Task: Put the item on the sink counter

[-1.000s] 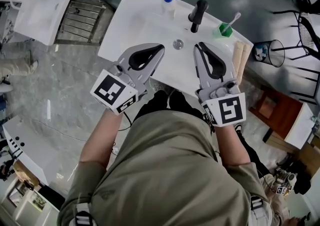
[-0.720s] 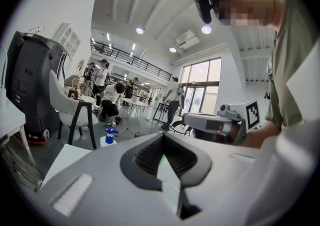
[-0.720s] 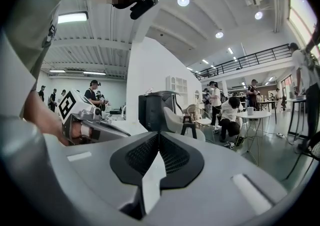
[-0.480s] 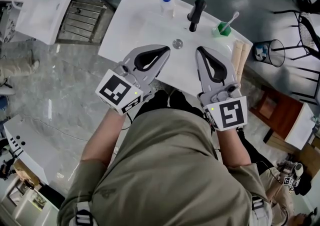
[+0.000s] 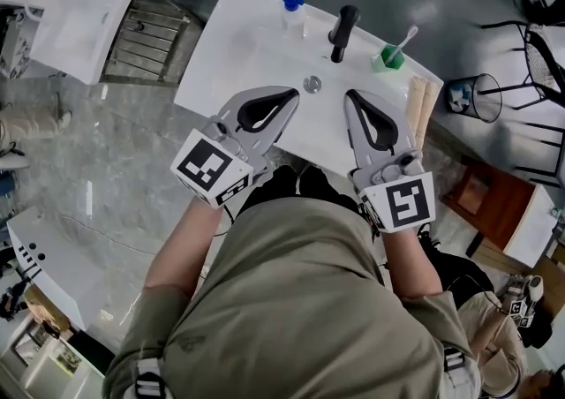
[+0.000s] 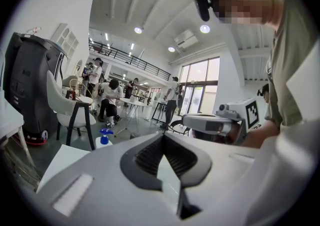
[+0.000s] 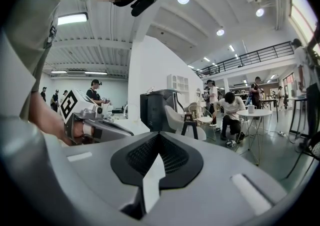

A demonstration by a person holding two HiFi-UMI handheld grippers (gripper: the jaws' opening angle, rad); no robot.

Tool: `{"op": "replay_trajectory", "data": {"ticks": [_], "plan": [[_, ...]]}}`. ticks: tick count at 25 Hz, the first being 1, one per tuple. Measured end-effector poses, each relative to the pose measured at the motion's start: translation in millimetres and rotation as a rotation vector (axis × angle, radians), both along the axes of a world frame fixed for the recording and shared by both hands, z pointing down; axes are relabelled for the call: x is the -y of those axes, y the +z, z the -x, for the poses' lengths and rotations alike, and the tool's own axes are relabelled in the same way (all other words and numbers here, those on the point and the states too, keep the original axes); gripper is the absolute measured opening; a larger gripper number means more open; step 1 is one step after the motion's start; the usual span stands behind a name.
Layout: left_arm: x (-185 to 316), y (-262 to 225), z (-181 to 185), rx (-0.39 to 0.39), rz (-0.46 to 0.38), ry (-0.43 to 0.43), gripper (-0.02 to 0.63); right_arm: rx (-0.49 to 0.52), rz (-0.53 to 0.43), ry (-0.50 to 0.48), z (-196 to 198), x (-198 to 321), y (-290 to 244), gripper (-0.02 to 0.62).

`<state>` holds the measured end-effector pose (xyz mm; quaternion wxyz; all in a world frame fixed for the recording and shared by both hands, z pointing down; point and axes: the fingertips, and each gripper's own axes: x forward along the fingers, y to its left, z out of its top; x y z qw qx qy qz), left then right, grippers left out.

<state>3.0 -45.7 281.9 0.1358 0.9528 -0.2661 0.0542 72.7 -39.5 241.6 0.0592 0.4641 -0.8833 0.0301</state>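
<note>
No item is in either claw, so the thing to be put on the sink counter [image 5: 221, 53] is either already there or not yet picked up; we cannot tell which object the task means. On the counter we see a bottle with a blue cap [image 5: 292, 2] at the back rim, a black tap [image 5: 342, 28] beside it, and a green cup [image 5: 387, 57] with a toothbrush [image 5: 408, 35] leaning in it. A pale beige bundle [image 5: 417, 106] lies along the right end. The bottle and cup stand upright behind the basin, clear of the drain [image 5: 312, 83], which we judge keeps them out of the wet and within reach.

The left gripper [image 5: 292, 94] hangs over the near edge of the basin with its jaws pressed together and nothing between them; its own view shows the tips meeting on empty air. The right gripper [image 5: 350, 93] is level with it, just beside the beige bundle but apart from it. Its jaws are also closed tip to tip on nothing.

Both point almost level across the counter, side by side, which reads to us as a resting pose, not a reach. Beyond the right end, a wire bin [image 5: 481, 93] stands on the floor.
</note>
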Motion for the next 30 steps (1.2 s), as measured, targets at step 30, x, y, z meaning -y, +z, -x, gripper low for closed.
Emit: {"op": "replay_trajectory", "data": {"ticks": [30], "plan": [[1.3, -5.1, -6.9, -0.004, -0.012, 0.001, 0.006, 0.003, 0.011, -0.003, -1.7, -0.6, 3.7, 0.012]]}}
